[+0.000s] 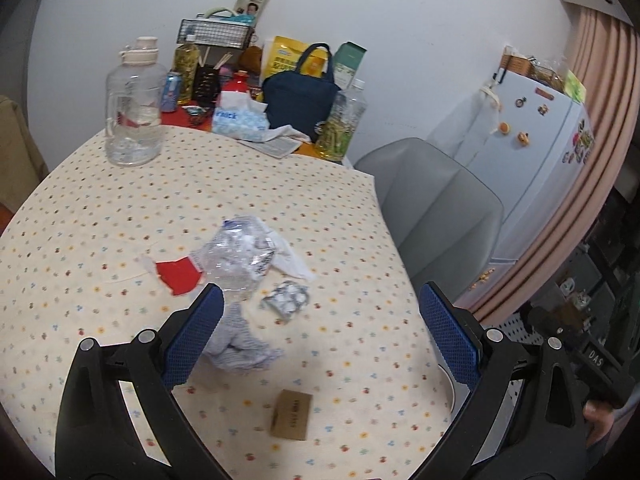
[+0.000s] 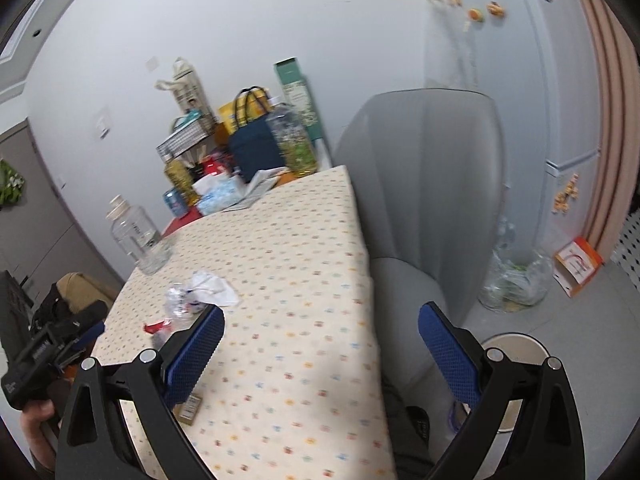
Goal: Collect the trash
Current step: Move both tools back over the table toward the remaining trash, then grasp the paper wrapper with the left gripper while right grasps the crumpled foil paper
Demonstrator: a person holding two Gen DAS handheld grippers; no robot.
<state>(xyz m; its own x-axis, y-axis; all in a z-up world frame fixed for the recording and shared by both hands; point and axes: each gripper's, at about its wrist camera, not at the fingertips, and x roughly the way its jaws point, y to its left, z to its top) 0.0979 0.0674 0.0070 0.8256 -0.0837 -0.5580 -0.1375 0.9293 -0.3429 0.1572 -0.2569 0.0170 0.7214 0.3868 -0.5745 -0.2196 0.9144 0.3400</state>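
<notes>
Both hand-held grippers, left (image 1: 320, 336) and right (image 2: 320, 344), gape wide, holding nothing. Beyond the left one, a crushed plastic bottle (image 1: 236, 256) lies mid-surface (image 1: 80, 220), with crumpled tissue (image 1: 240, 344) just nearer it.

Crushed clear bottle (image 1: 236, 256), red wrapper (image 1: 178, 276), crumpled tissue (image 1: 240, 344)

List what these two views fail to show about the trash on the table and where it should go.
- Crumpled blue-white paper: left wrist view, its left edge is hidden behind the left claw finger.
- Brown card: right wrist view, mostly covered by the right claw finger; its print is too small in either view.
- Round bin: right wrist view, blocked by a finger; contents unseen.
</notes>
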